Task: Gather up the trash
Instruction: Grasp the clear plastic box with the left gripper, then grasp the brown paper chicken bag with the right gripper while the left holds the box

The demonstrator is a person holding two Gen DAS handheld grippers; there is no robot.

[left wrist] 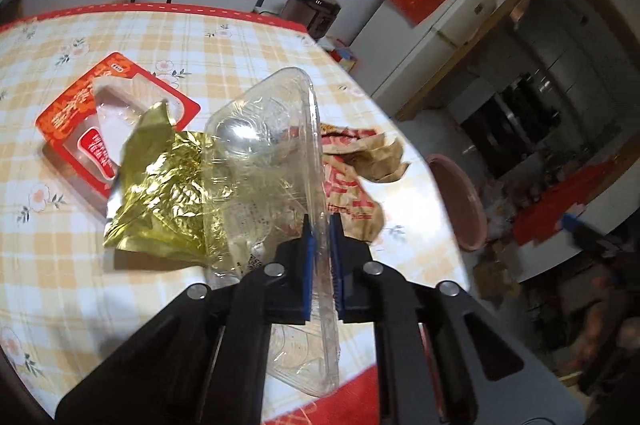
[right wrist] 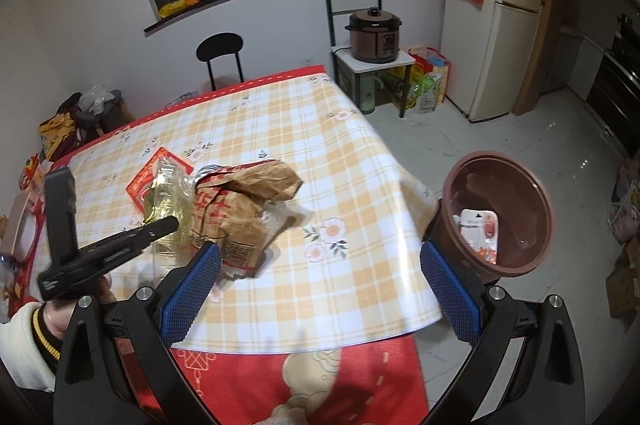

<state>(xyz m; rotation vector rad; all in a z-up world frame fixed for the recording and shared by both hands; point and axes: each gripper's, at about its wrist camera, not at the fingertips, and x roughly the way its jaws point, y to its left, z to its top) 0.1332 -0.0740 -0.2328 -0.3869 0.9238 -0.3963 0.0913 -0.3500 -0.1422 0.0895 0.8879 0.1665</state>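
the left gripper (left wrist: 320, 225) has its blue pads clamped on the thin rim of a clear plastic clamshell tray (left wrist: 268, 161), which stands on edge over the plaid tablecloth (left wrist: 200, 37). the right gripper (right wrist: 320, 265) hangs with its jaws wide apart and nothing between them, near the front edge of that cloth.

the rest of the trash lies around the tray: a crumpled gold foil wrapper (left wrist: 160, 193) touches its left side, a red carton with a clear window (left wrist: 100, 113) sits just beyond the foil, and a crumpled brown paper bag (left wrist: 360, 161) lies right behind the tray. the brown bin (right wrist: 500, 213) stands on the floor off the right edge of the tablecloth, already holding a small white packet (right wrist: 480, 229).

the risk, as i judge it: the grip is on a slick, flexible lip only, so the tray could twist or slide out on the way to the bin, or flex and spring free. the foil touching it may drag along and drop on the floor. the bin sits below table level, so a release too early would miss it.

the left wrist view shows the pinch itself and the foil contact up close, but only a sliver of the bin. the right wrist view shows the bin's open mouth and contents, the whole tablecloth, and the person's cuffed hand (right wrist: 60, 317) holding the left tool, yet the tray is mostly hidden behind the paper bag there.
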